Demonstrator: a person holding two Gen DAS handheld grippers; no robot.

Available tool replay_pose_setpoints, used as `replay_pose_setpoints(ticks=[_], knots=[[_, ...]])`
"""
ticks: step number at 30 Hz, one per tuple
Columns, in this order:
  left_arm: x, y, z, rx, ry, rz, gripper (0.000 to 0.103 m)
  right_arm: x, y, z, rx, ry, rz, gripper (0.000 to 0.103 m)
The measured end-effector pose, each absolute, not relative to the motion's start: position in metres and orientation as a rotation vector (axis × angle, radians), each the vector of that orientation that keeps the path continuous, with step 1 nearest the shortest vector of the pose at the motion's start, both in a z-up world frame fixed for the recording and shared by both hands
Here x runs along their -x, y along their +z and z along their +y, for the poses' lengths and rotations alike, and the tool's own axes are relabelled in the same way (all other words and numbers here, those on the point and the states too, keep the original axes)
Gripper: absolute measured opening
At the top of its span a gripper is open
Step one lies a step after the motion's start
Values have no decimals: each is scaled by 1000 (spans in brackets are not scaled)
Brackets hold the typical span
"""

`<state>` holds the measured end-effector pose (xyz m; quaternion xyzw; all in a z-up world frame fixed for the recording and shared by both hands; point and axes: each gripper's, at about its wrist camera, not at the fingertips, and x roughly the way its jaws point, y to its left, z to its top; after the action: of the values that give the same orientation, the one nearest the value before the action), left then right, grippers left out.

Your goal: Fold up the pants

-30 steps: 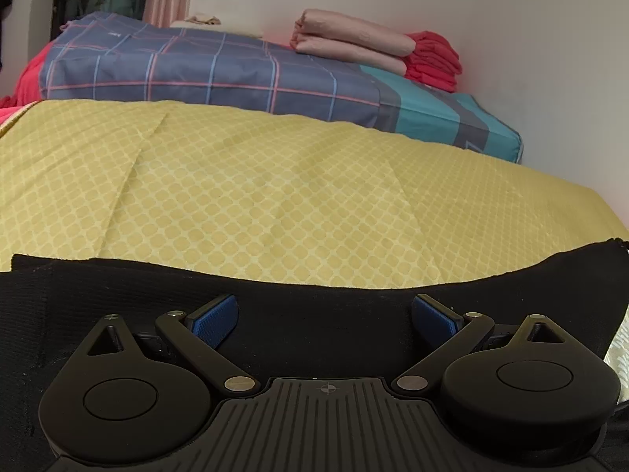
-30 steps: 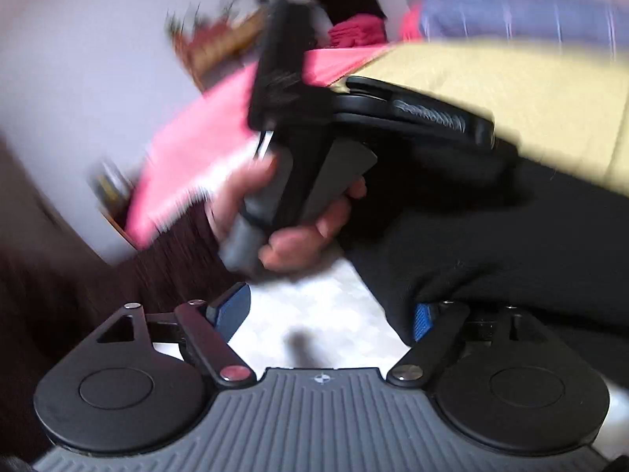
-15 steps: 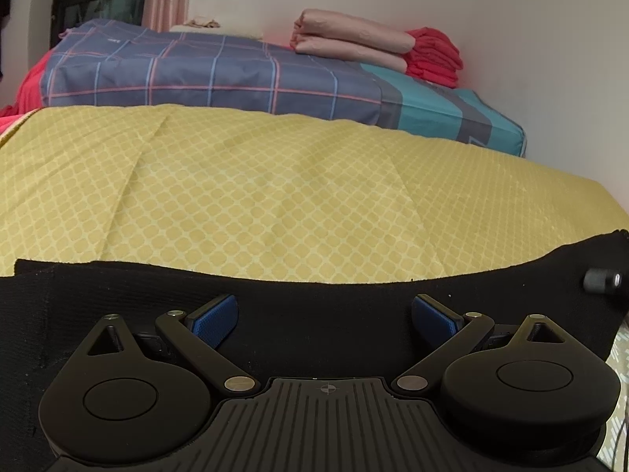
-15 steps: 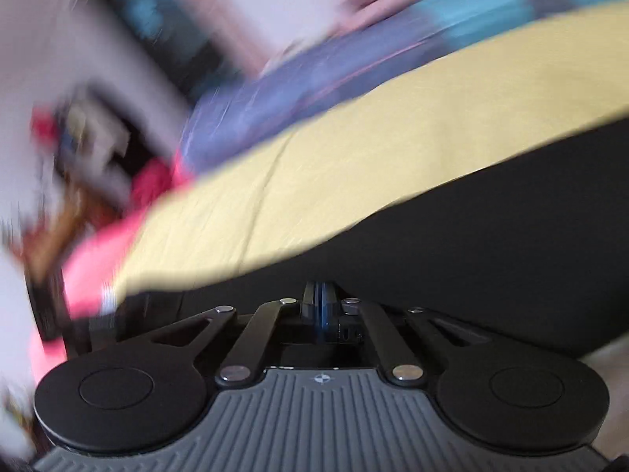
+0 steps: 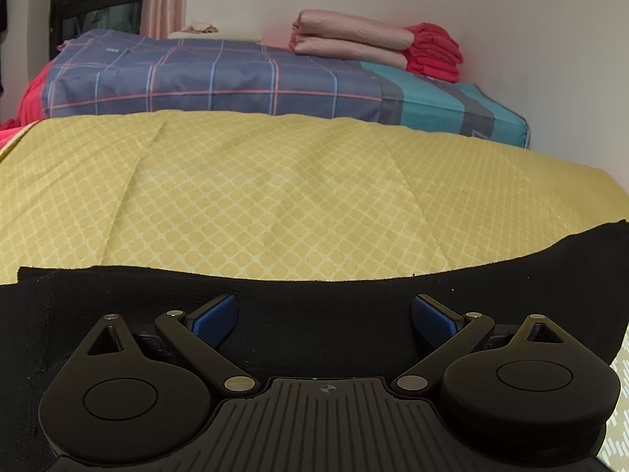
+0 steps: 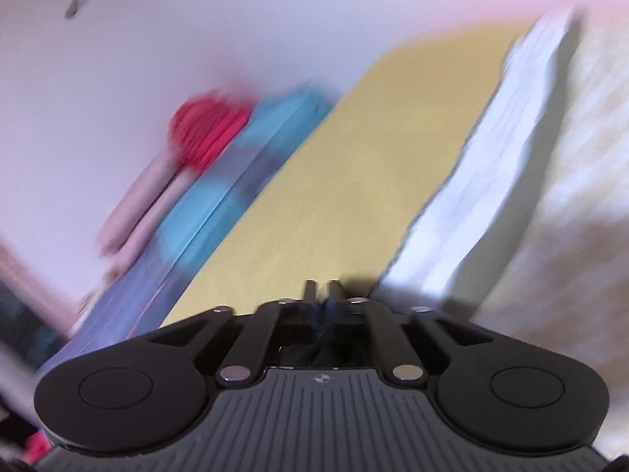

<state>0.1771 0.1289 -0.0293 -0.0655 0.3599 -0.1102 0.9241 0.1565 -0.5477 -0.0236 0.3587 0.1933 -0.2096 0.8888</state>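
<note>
The black pants [image 5: 314, 306] lie flat along the near edge of the yellow patterned bedspread [image 5: 275, 196] in the left wrist view. My left gripper [image 5: 324, 320] is open just above the pants, its blue pads [image 5: 214, 320] wide apart and holding nothing. My right gripper [image 6: 323, 306] is shut, with a dark bit of fabric [image 6: 314, 352] behind its closed fingers; the view is blurred and tilted, so I cannot tell what it holds. The right view shows the yellow bedspread [image 6: 354, 177] ahead.
A blue plaid folded quilt [image 5: 236, 78] lies across the back of the bed, with folded pink cloth [image 5: 350, 39] and red cloth [image 5: 432, 53] on it. A white wall [image 5: 511, 19] is behind. The bed's white side [image 6: 491, 181] and pale floor [image 6: 570, 236] show in the right view.
My right gripper closed from open and swung round fast toward the far end of the bed. The pants' right end has shifted slightly in the left view. My left gripper stayed still and open.
</note>
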Motion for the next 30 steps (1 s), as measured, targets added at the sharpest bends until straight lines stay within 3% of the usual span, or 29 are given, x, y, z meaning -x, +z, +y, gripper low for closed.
replay_pose_setpoints(ticks=[1,2,13,18,19,20,30], knots=[[-177,-29,129,132,-225,739,103,-146,-17,-543,-724,-444,378,60],[-177,-29,129,130,-225,738,103,-134,-10,-539,-714,-431,372,72],[-175,-29,119,65,-181,738,103,-95,-16,-468,-806,-255,699,75],[-174,-30,115,21,-157,741,103,-112,-17,-465,-777,-238,691,86],[-175,-31,114,19,-156,741,103,-117,-16,-462,-762,-236,686,95],[-174,-31,114,18,-156,741,103,-122,-14,-461,-761,-223,680,98],[-174,-30,115,24,-157,740,103,-148,-29,-454,-646,-258,562,95]])
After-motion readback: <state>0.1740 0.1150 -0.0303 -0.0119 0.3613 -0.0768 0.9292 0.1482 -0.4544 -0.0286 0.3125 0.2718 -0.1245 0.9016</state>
